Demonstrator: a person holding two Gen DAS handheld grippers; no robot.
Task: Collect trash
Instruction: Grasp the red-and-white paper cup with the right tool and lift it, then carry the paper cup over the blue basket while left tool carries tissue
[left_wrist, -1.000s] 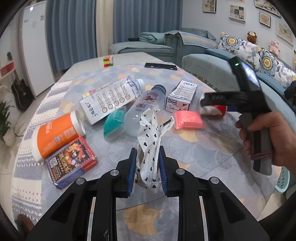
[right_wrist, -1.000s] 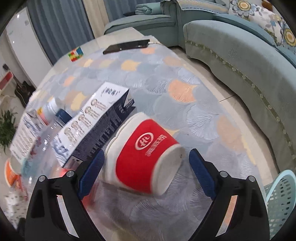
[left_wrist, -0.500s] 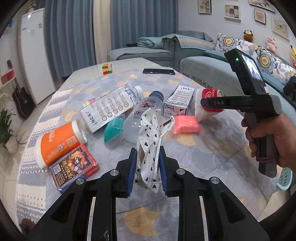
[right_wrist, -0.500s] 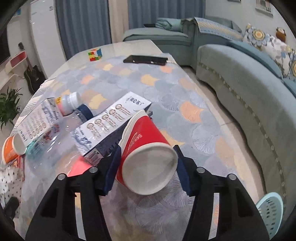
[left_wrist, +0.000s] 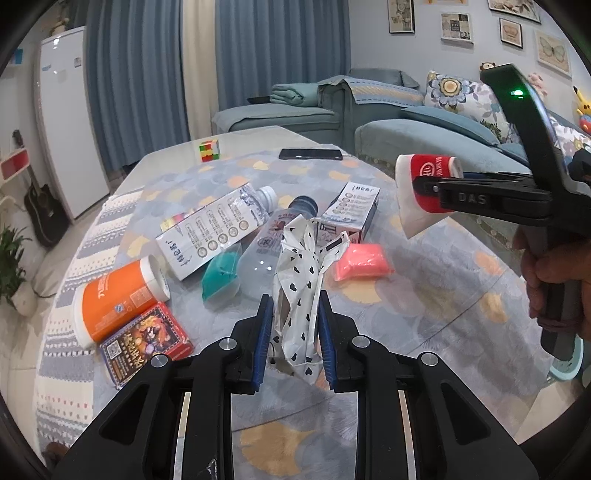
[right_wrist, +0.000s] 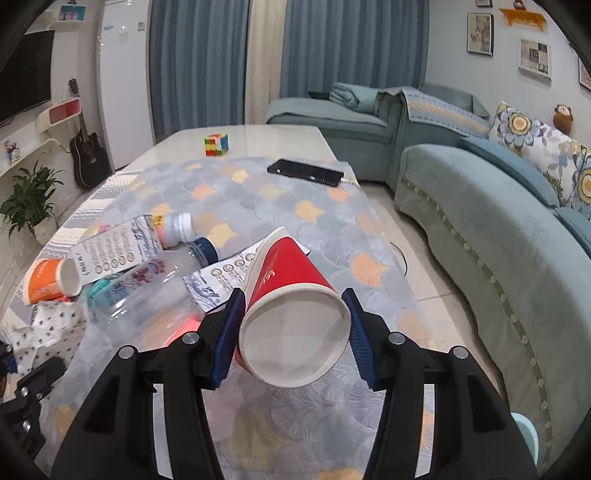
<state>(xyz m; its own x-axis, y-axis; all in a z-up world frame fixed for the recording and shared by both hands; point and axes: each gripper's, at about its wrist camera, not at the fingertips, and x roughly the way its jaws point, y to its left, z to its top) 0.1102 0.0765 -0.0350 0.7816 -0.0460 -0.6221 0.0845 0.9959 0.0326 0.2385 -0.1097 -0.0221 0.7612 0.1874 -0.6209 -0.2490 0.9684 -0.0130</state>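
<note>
Red cup's (right_wrist: 291, 314) open mouth, right view only

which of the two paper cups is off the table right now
The red paper cup, clamped sideways in the right gripper and held clear of the table. The orange paper cup lies on its side on the cloth, untouched.

The left tool (left_wrist: 291, 332) is matte black plastic with two angular arms, a round silver screw head on each arm and knuckle, and blue ribbed pads (left_wrist: 263, 339) lining the inner faces of its fingers. The right tool (right_wrist: 293, 334) is built the same way, black with silver screws and blue pads. Seen from the left wrist view, its black side bar carries raised letters "DAS", its upright rear part shows a small green light, and a bare-skinned right hand (left_wrist: 554, 273) wraps the handle.
</note>
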